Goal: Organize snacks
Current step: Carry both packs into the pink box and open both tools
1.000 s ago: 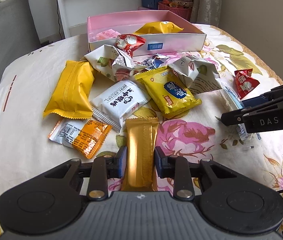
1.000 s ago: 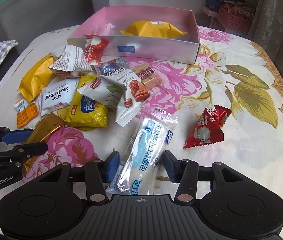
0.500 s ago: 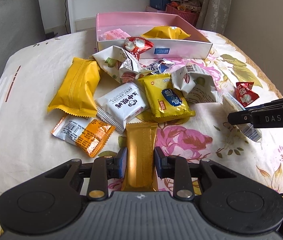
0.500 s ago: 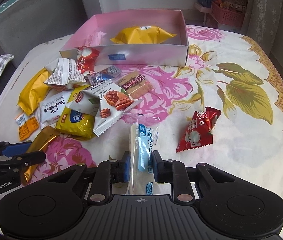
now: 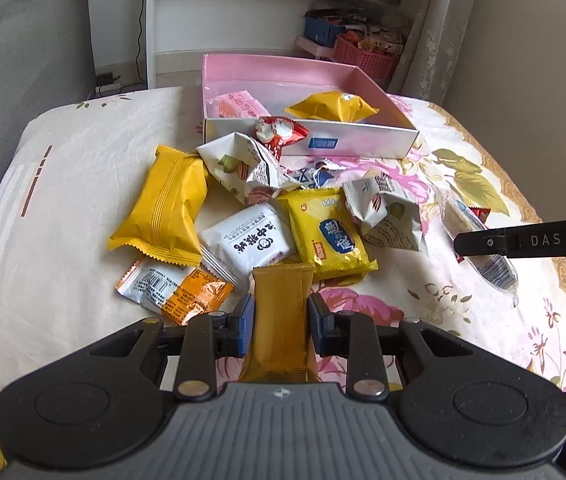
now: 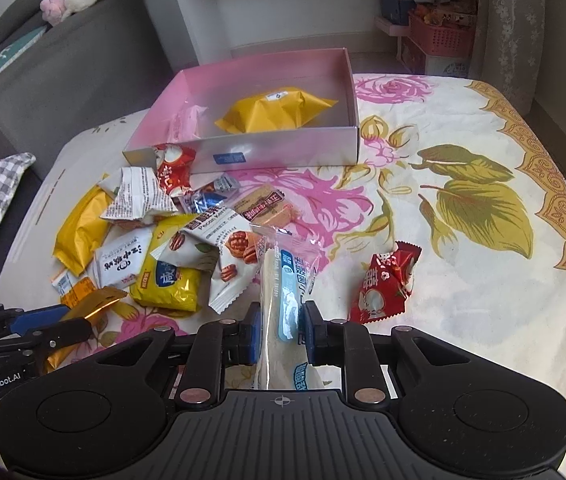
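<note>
Left wrist view. My left gripper (image 5: 279, 322) is clamped on the long gold foil snack bar (image 5: 281, 312), pads pressed against its two long edges. The bar's long axis runs straight out along my fingers, its crimped far end pointing toward the open pink cardboard box (image 5: 311, 142) at the far edge of the floral-clothed table (image 5: 63, 184). The near end lies under the gripper body. My judgement: the step in hand is carrying the bar to the box; it is done well by clearing the heap of loose packets between bar and box before travelling, then releasing low inside the walls.

Right wrist view. My right gripper (image 6: 281, 330) is closed on the clear plastic-wrapped pale bread stick with blue label (image 6: 283, 300), squeezing the wrapper narrow. Its long axis also follows my fingers, far end aimed at the box's near wall (image 6: 283, 152), beside the walnut packet. The soft wrapper may slip; I judge a level, steady carry advisable. The red triangular candy packet (image 6: 387, 284) lies just beside, toward the table's right edge.
</note>
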A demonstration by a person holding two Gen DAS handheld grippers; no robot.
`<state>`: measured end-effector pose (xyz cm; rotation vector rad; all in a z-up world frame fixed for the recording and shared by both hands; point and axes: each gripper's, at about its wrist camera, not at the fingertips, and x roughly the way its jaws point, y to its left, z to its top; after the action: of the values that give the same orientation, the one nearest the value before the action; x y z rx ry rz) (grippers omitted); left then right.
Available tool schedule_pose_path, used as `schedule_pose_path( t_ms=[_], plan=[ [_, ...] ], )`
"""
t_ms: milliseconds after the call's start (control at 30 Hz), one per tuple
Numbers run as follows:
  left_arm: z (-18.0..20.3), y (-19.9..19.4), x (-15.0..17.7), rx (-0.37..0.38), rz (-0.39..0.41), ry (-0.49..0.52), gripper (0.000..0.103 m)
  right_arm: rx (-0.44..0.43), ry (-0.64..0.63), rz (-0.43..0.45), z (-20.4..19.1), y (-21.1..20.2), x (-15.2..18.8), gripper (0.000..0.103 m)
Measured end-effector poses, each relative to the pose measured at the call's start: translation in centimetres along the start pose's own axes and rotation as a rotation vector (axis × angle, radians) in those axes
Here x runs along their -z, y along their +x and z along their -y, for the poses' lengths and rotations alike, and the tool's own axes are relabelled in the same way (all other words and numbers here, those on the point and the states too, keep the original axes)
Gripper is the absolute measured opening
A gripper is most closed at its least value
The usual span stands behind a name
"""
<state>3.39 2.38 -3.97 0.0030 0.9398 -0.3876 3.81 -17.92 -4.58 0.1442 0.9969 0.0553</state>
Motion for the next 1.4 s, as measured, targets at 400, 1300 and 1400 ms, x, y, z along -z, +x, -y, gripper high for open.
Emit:
schedule_pose_path(
  t_ms=[400,1300,1400],
  plan=[
    [-0.2,-0.9,-1.9,0.016,0.059,-0.029,0.026,-0.038,0.048,0.073,0.3,-1.8,-2.4,0.02],
    [0.7,2.5,-9.7,-0.043,0.203,-0.128,0.026,-0.071,0.24,0.166,1.7,1.2,-9.6,0.02],
    [1.0,3.5,-10.8,-0.052,0.206,-0.111,0.026,-0.086,0.247,0.174,1.8,1.9,-10.6,0.02]
  ],
)
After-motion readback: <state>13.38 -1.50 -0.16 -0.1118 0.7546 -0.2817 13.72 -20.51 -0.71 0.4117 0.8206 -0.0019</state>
